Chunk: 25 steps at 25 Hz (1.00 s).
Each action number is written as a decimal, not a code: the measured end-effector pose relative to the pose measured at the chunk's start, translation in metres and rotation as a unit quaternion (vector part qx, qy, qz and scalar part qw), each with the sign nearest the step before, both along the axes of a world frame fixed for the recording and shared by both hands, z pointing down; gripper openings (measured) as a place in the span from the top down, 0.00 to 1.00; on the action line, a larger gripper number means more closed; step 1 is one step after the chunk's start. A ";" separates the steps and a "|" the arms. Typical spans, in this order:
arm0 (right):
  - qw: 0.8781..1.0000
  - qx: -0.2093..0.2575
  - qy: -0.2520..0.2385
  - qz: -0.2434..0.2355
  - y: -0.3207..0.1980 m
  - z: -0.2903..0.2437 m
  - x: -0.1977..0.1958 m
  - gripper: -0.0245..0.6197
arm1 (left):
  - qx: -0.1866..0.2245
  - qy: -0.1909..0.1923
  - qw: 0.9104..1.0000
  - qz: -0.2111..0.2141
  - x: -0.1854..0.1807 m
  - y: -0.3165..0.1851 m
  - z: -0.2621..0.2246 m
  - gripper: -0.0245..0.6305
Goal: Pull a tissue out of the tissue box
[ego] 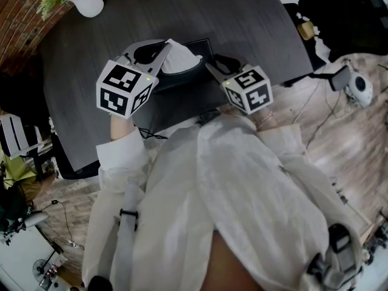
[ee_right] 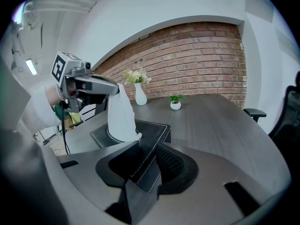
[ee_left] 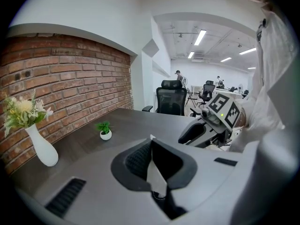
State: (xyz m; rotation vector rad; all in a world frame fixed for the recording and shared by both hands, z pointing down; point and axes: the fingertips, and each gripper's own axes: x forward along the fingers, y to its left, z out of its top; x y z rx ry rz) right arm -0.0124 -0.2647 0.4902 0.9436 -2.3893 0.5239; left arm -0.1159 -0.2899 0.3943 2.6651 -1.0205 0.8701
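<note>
A black leather tissue box [ego: 185, 77] with white stitching sits on the dark table [ego: 254, 23]. A white tissue [ego: 180, 56] stands drawn up out of its round opening. My left gripper [ego: 165, 46] is shut on the tissue's top; in the left gripper view the tissue [ee_left: 157, 175] shows as a thin white strip between the closed jaws of the left gripper [ee_left: 151, 142]. My right gripper [ee_right: 149, 150] is shut on the near corner of the tissue box [ee_right: 151, 128]. From there the tissue [ee_right: 121, 117] hangs as a cone under the left gripper [ee_right: 101, 85].
A white vase [ego: 86, 3] of pale flowers and a small potted plant [ee_right: 176, 105] stand at the table's far side by the brick wall. A black office chair [ee_left: 170, 100] stands past the table's end. Cables and a white device [ego: 359, 87] lie on the floor.
</note>
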 end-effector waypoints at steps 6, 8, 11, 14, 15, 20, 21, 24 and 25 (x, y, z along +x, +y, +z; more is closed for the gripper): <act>1.000 0.001 -0.001 -0.001 -0.001 0.000 0.000 0.78 | 0.028 0.049 0.998 -0.026 -0.010 -0.013 -0.027 0.96; 1.000 0.001 -0.001 -0.001 0.000 0.000 0.000 0.78 | 0.041 0.064 0.997 -0.029 -0.015 -0.021 -0.044 0.96; 1.000 0.001 -0.001 -0.001 0.000 0.000 0.000 0.78 | 0.056 0.053 0.997 -0.029 -0.021 -0.028 -0.058 0.96; 1.000 0.000 -0.001 -0.002 0.000 0.000 -0.001 0.78 | 0.060 0.056 0.996 -0.037 -0.026 -0.030 -0.061 0.96; 1.000 0.000 -0.002 -0.002 0.000 0.000 -0.001 0.78 | 0.060 0.059 0.996 -0.041 -0.027 -0.030 -0.061 0.96; 1.000 -0.003 -0.002 -0.004 0.000 0.000 0.000 0.78 | 0.059 0.085 0.993 -0.052 -0.029 -0.030 -0.066 0.96; 1.000 -0.003 -0.002 -0.005 0.000 0.000 0.000 0.78 | 0.059 0.086 0.993 -0.053 -0.029 -0.030 -0.067 0.96; 1.000 -0.004 -0.003 -0.006 0.000 0.000 0.000 0.78 | 0.062 0.088 0.993 -0.055 -0.029 -0.029 -0.066 0.96; 1.000 -0.005 -0.003 -0.005 0.000 0.000 0.000 0.78 | 0.063 0.089 0.992 -0.057 -0.030 -0.029 -0.067 0.96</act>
